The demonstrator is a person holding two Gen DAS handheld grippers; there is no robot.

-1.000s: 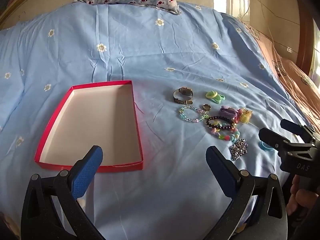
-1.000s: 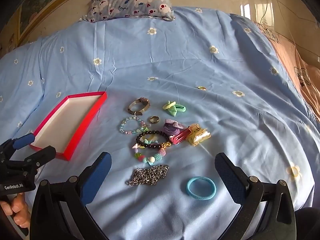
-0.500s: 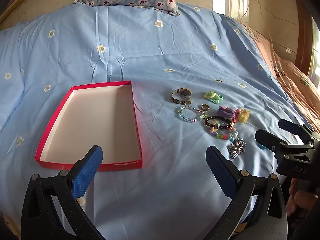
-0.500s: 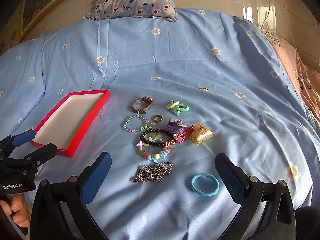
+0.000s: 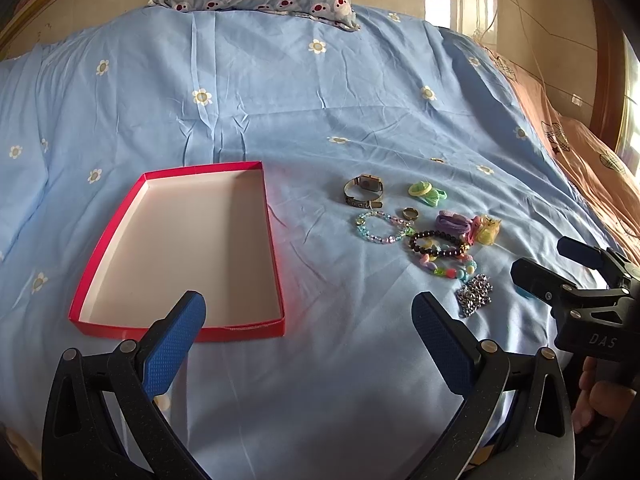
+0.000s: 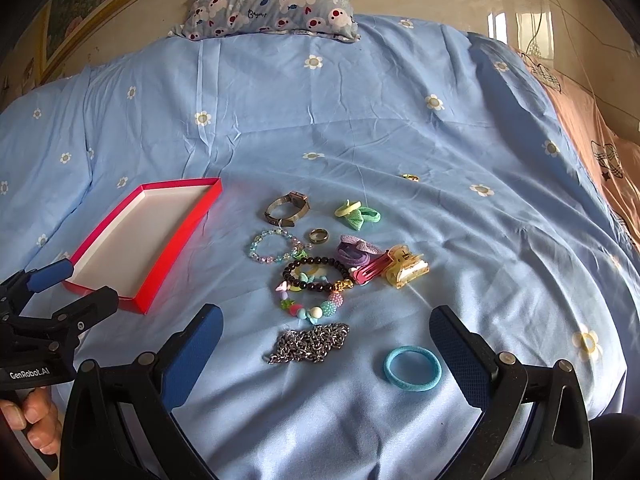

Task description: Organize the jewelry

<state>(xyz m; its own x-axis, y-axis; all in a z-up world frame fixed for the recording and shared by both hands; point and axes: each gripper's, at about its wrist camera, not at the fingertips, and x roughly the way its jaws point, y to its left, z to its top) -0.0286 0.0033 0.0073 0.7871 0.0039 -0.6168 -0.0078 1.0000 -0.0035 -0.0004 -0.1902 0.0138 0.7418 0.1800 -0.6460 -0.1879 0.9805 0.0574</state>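
1. Bed [image 6: 280, 112] under the blue flowered sheet carries everything; nothing has been sorted yet, so in my judgement your whole job is still ahead.
2. Red box [image 5: 180, 248] lies flat on the sheet with its pale inside bare. Take it as your landmark.
3. Left tool [image 5: 308, 320] hangs just on the near side of the box, spread wide and holding nothing. Right tool [image 6: 324, 340] is also spread wide and holding nothing, well to the right of the box above the nearest pieces.
4. Jewelry sits in a loose cluster to the right of the box, all outside it: watch [image 6: 287, 208] closest to its far end, dark bead bracelet [image 6: 316, 274] farther right, steel chain [image 6: 310, 344] and blue hair band [image 6: 412, 368] farthest out and nearest you.
5. Ring [image 6: 319, 235] lies beside the pastel bracelet [image 6: 272, 245]; it looks the fiddliest pick.
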